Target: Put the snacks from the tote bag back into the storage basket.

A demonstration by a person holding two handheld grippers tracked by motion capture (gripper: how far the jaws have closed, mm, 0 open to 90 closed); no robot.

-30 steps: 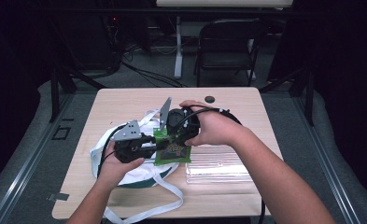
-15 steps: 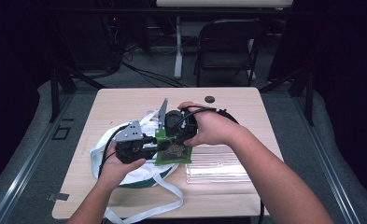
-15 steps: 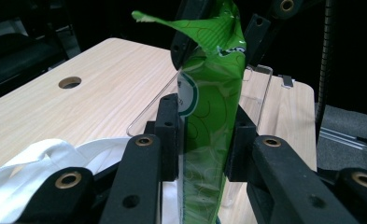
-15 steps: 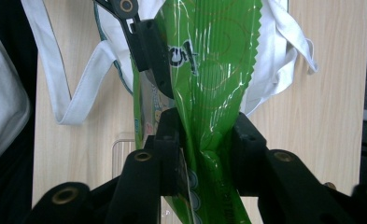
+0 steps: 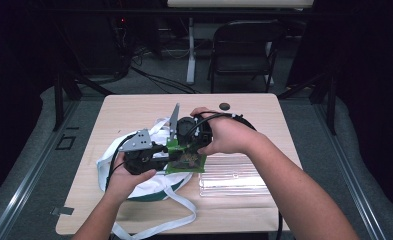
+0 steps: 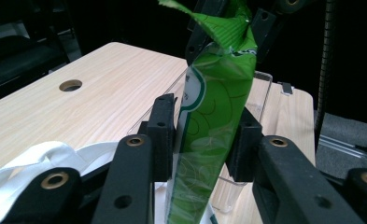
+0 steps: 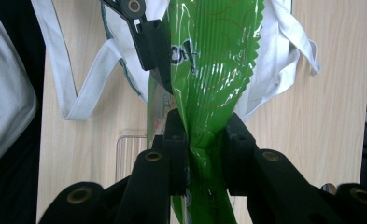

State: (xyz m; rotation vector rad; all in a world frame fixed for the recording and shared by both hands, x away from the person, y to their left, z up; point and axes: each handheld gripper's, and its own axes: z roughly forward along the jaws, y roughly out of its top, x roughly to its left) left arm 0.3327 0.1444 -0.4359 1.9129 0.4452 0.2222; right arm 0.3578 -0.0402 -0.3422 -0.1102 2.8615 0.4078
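green snack bag (image 5: 185,159) held up above the white tote bag (image 5: 134,186) on the table (image 5: 264,112). right hand-held gripper (image 7: 205,140) has just closed, pinching its crimped top; left hand-held gripper (image 6: 203,140), jaws just easing apart, flanks the lower part, apparently handing it over. clear tray (image 5: 234,181) lies beside, likely the destination.

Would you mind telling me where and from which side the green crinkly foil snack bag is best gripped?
Grip the green crinkly foil snack bag on its flat ribbed end seal, jaws coming edge-on so one pad meets each face. The seal is thin and stiff, while the filled middle bulges. The right gripper already pinches one end this way; the left gripper brackets the body.
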